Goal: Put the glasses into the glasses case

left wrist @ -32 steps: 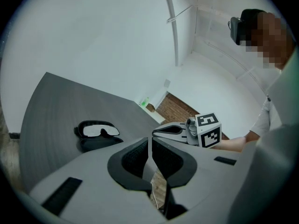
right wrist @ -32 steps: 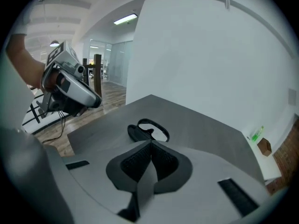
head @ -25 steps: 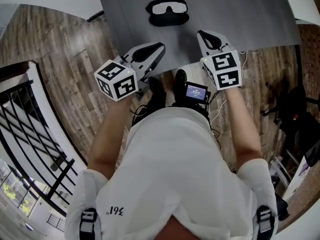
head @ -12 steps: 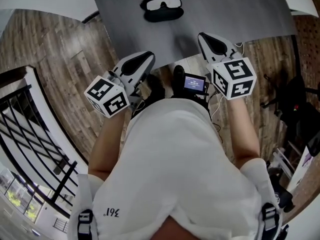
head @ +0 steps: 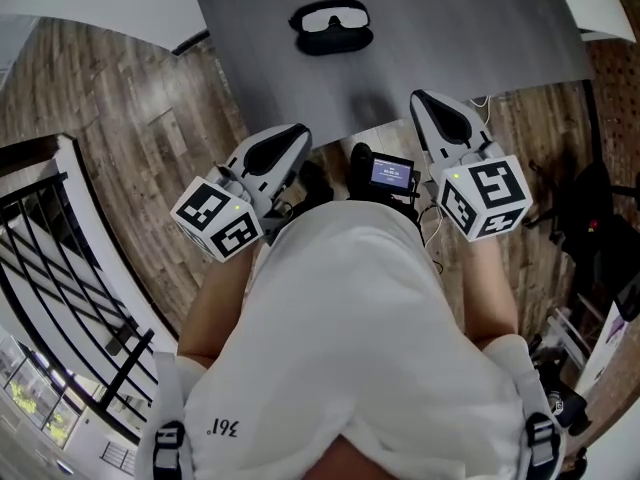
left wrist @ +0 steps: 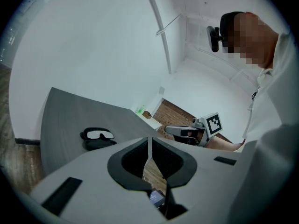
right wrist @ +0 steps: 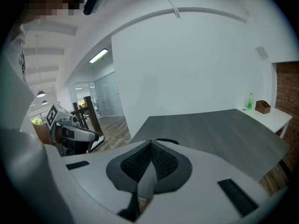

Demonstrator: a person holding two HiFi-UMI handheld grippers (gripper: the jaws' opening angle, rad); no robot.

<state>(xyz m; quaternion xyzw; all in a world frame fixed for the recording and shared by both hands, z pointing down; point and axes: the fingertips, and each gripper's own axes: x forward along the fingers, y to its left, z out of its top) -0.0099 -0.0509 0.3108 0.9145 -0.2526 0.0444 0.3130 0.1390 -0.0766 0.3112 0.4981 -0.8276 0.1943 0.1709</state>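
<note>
The glasses (head: 331, 15), black-framed with pale lenses, lie on top of the black glasses case (head: 337, 39) at the far side of the grey table (head: 480, 28). The left gripper view shows them too, glasses (left wrist: 99, 134) on case (left wrist: 96, 144). My left gripper (head: 290, 136) is shut and empty, held off the table's near edge over the wooden floor. To the right, my right gripper (head: 430, 103) is also shut and empty, its tip just at the table's near edge. In the gripper views the left gripper (left wrist: 149, 148) and right gripper (right wrist: 150, 155) have jaws closed together.
A small device with a lit screen (head: 392, 175) hangs at the person's waist between the grippers. A black railing (head: 70, 268) runs at the left and a dark chair (head: 600, 208) stands at the right. A white side desk (right wrist: 273, 118) carries a green bottle (right wrist: 251, 101) and a brown box (right wrist: 263, 107).
Both grippers have drawn back from the table toward the person's body, and the right one has rolled. The glasses and case have not moved.
</note>
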